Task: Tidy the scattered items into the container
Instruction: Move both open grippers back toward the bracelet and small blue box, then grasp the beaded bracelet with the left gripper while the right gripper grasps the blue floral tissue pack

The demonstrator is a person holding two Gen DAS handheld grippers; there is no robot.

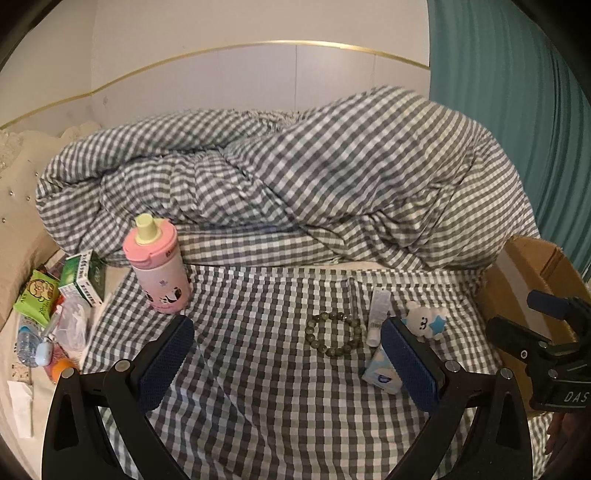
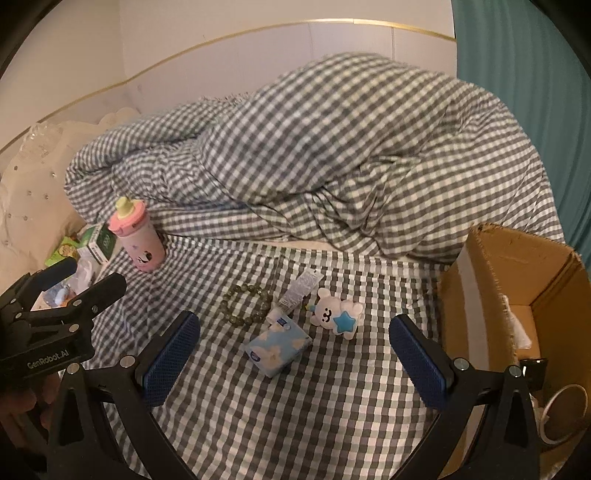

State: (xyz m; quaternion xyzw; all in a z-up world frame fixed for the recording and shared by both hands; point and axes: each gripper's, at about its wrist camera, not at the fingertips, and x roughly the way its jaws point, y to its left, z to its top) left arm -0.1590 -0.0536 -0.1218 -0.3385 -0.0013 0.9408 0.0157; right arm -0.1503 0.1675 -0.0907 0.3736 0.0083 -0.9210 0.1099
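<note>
Gingham sheet (image 2: 295,406) beneath rumpled duvet (image 2: 351,158), cream wall (image 1: 240,29).

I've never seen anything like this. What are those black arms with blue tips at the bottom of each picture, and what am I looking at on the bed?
Those are hand-held grippers, one in each of a person's hands, not a robot. Each carries a wide-angle camera looking along its two fingers. One picture comes from the left gripper, the other from the right gripper. Both are open and hold nothing.

On the checked sheet lie a bead bracelet, a small tube, a blue tissue pack and a little white plush bear with a blue star. A pink bottle stands upright further back, by a bunched duvet. The cardboard box on the right is presumably the container for tidying.
</note>
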